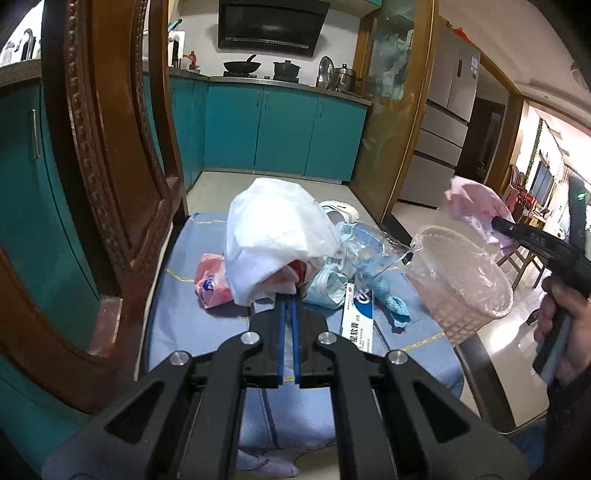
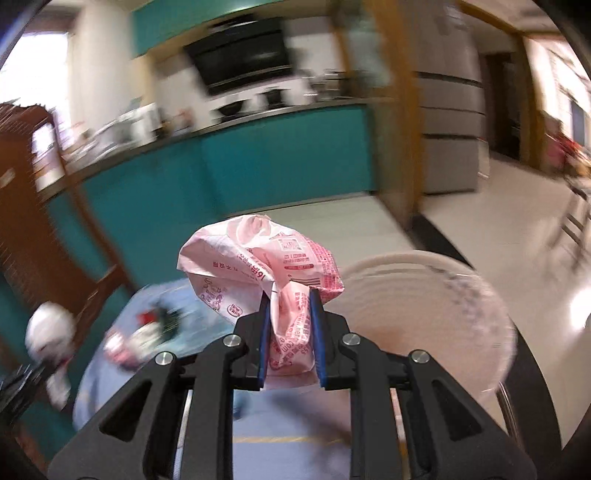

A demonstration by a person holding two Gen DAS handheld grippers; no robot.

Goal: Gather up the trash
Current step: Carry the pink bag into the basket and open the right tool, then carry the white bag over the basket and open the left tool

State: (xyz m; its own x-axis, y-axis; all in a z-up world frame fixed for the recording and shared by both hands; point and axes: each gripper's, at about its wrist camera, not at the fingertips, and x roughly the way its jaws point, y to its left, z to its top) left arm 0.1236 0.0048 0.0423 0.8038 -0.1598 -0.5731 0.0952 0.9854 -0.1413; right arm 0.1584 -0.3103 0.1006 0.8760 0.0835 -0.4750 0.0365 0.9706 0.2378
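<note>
Meanwhile, my left claw point(image 1: 288, 293), clamped tight on a crumpled white tissue point(image 1: 273, 236), holds it above the litter-strewn blue desk point(image 1: 177, 295); my right claw point(image 2: 289, 295) pinches a pink wrapper point(image 2: 258, 254) just beside the lined white basket point(image 1: 465, 280).

Teal cabinets point(image 1: 284, 129) are lining the far kitchen wall, with a black wok point(image 1: 242, 66) and a dark pot point(image 1: 286, 69) sitting on the stove under a black range hood point(image 1: 271, 26). A silver refrigerator point(image 1: 443, 122) is standing to the right. A carved wooden chair point(image 1: 110, 155) is standing at the left edge of the surface.
</note>
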